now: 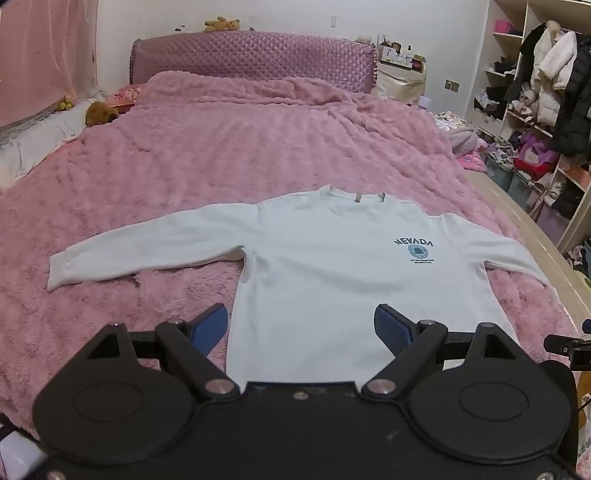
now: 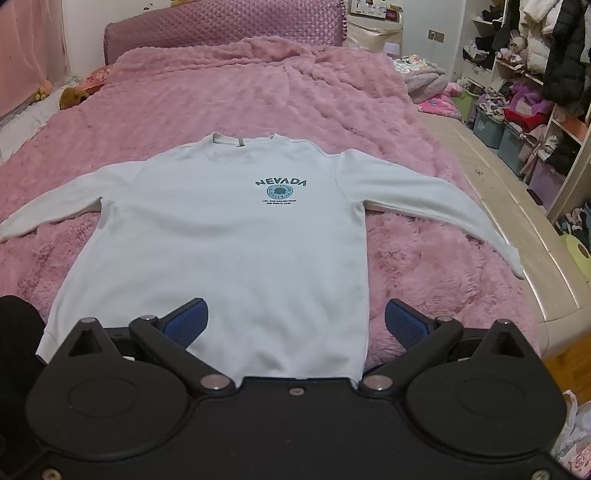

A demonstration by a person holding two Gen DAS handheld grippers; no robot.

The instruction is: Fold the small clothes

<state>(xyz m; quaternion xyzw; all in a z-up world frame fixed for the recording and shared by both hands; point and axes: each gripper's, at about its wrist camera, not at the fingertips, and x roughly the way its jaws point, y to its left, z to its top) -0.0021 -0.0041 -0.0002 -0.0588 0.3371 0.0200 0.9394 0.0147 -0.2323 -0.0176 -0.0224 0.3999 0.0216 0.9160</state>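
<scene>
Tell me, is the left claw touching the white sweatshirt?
Cannot tell. In the left wrist view, the open left claw frames the white sweatshirt, but height is unclear.

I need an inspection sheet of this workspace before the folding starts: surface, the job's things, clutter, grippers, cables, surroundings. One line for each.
Surface: pink fluffy blanket covering the bed, slightly rumpled near the headboard.
Job's things: white sweatshirt lying flat, print side up, both sleeves spread out, hem nearest the cameras; not yet folded.
Clutter: brown plush toy at the bed's far left edge; nothing seen on the sweatshirt.
Grippers: left hand-held gripper open, over the hem; right hand-held gripper open, over the hem; neither holds cloth.
Cables: nothing seen.
Surroundings: open shelves crowded with clothes and storage bins on the right; teddy bear on top of the headboard.
</scene>
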